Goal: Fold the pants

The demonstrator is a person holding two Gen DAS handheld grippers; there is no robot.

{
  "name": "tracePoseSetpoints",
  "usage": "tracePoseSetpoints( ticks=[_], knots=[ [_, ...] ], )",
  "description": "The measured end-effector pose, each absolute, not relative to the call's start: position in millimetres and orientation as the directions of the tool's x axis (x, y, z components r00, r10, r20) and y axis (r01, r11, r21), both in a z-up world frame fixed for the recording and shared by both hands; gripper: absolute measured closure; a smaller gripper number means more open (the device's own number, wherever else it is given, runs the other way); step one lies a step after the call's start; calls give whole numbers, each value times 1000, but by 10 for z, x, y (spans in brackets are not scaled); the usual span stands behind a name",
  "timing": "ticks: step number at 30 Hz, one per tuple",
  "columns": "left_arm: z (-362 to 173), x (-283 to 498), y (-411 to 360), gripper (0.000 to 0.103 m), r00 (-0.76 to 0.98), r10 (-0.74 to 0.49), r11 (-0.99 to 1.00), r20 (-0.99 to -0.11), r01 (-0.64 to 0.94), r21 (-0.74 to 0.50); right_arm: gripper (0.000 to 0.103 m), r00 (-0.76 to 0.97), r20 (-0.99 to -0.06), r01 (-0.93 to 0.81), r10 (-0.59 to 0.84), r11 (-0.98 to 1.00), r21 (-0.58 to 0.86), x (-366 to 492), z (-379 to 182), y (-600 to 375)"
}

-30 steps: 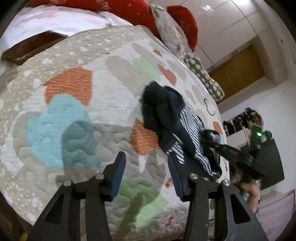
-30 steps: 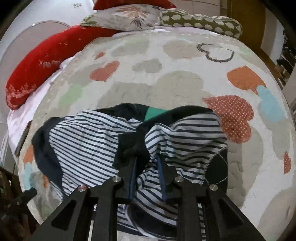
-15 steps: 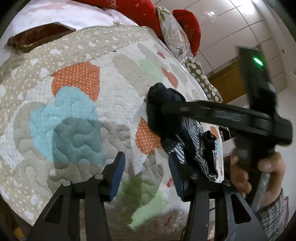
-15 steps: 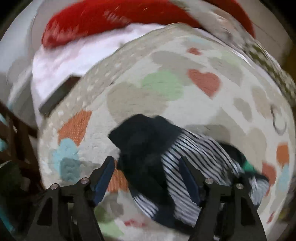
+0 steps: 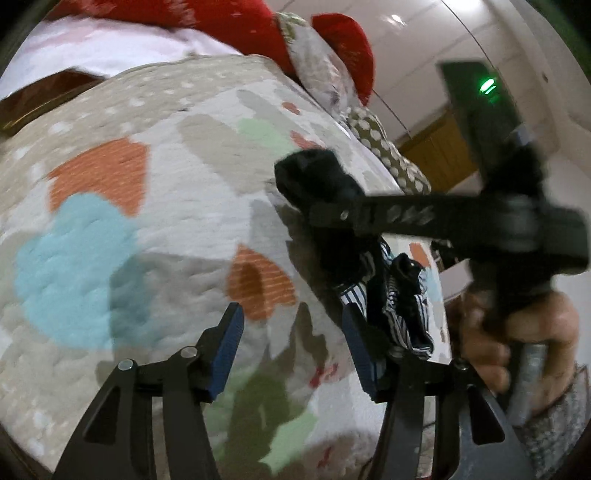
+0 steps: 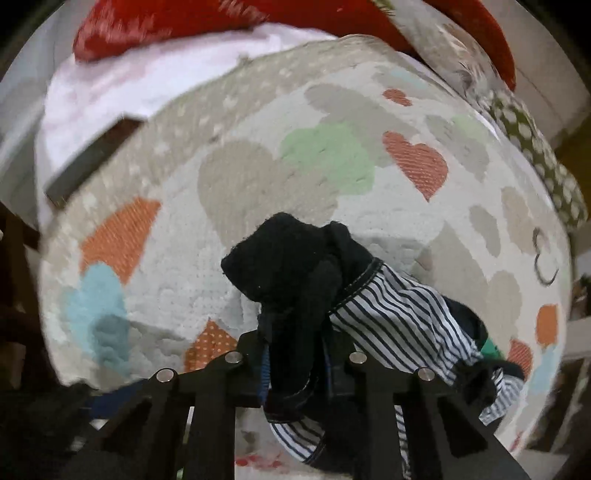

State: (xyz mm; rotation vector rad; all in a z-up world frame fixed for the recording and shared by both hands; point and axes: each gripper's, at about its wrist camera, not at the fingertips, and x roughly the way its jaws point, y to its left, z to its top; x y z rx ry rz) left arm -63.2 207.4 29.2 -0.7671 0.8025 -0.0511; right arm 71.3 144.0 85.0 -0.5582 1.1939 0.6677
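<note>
The pants (image 6: 388, 314), soft cloth in black-and-white pinstripes with solid dark panels and pale stitching along a seam, lie bunched on a bed, one dark end raised in a rumpled knob. A scrap of green shows among the folds at their far right. The right gripper (image 6: 297, 363) is clamped on that dark end, its black jaws pressed into the fabric with blue pads just visible. In the left wrist view its long black arm reaches across to the same bundle (image 5: 332, 206), held by a bare hand (image 5: 517, 347). The left gripper (image 5: 291, 350) hangs over the quilt near the pants with its blue-padded fingers (image 5: 227, 350) spread wide, holding nothing. Beneath lies a puffy quilted bedspread (image 6: 258, 177) patterned with orange, mint, teal and beige hearts. Red cushions (image 6: 177, 26) and a spotted olive pillow (image 6: 535, 147) line the far edge.
</note>
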Motion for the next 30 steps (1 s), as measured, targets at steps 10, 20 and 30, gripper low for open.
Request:
tracePoseSetpoints(
  ticks=[10, 20, 30],
  knots=[
    [554, -58, 1541, 84, 671, -372, 790, -641, -133, -598, 82, 199, -868, -581, 454, 768, 268, 919, 1290, 638],
    [645, 193, 703, 84, 582, -378, 869, -720, -45, -493, 82, 325, -713, -380, 622, 776, 504, 1016, 1309, -897],
    [922, 265, 565, 61, 607, -312, 911, -731, -26, -411, 51, 515, -690, -192, 508, 853, 485, 872, 1044, -2124]
  ],
)
